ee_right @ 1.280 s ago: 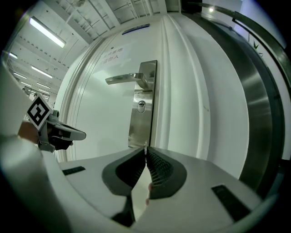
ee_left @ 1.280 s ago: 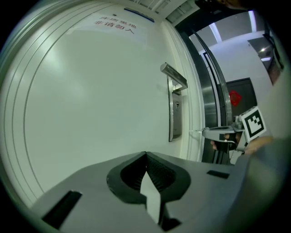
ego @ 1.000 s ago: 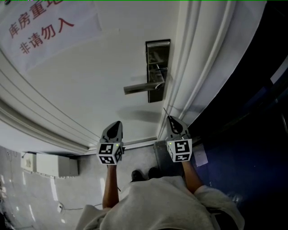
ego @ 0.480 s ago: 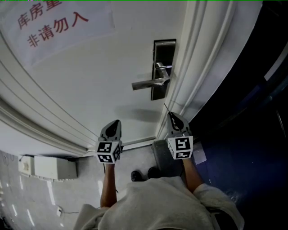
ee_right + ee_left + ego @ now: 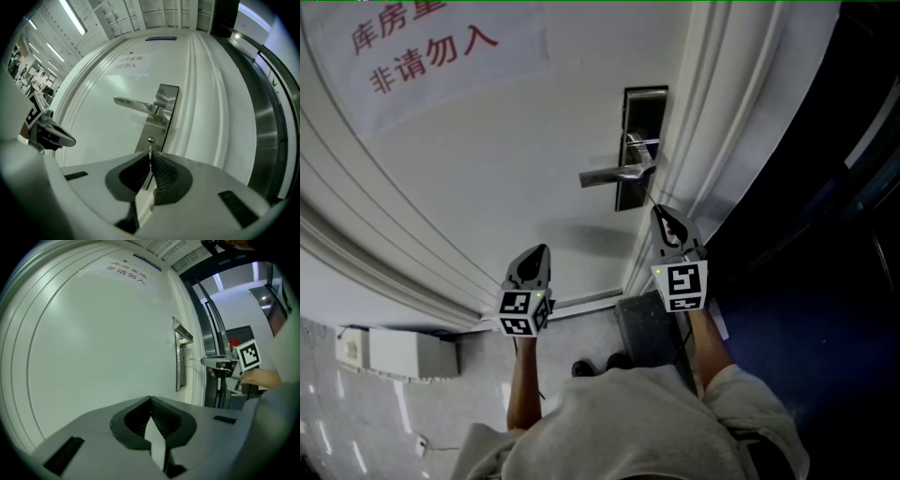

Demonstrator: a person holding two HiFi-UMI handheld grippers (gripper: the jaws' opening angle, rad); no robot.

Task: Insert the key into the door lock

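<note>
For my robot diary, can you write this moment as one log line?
right gripper: jaws shut on key | key: points at keyhole, not visibly inserted | left gripper: jaws shut, empty

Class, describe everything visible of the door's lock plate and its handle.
The lock plate is a tall, narrow rectangle of silvery metal, mounted upright near the white door's edge. A lever handle juts from its middle, level, pointing toward the door's middle. A round keyhole sits below the lever; the key lines up with it, contact unclear.
</note>
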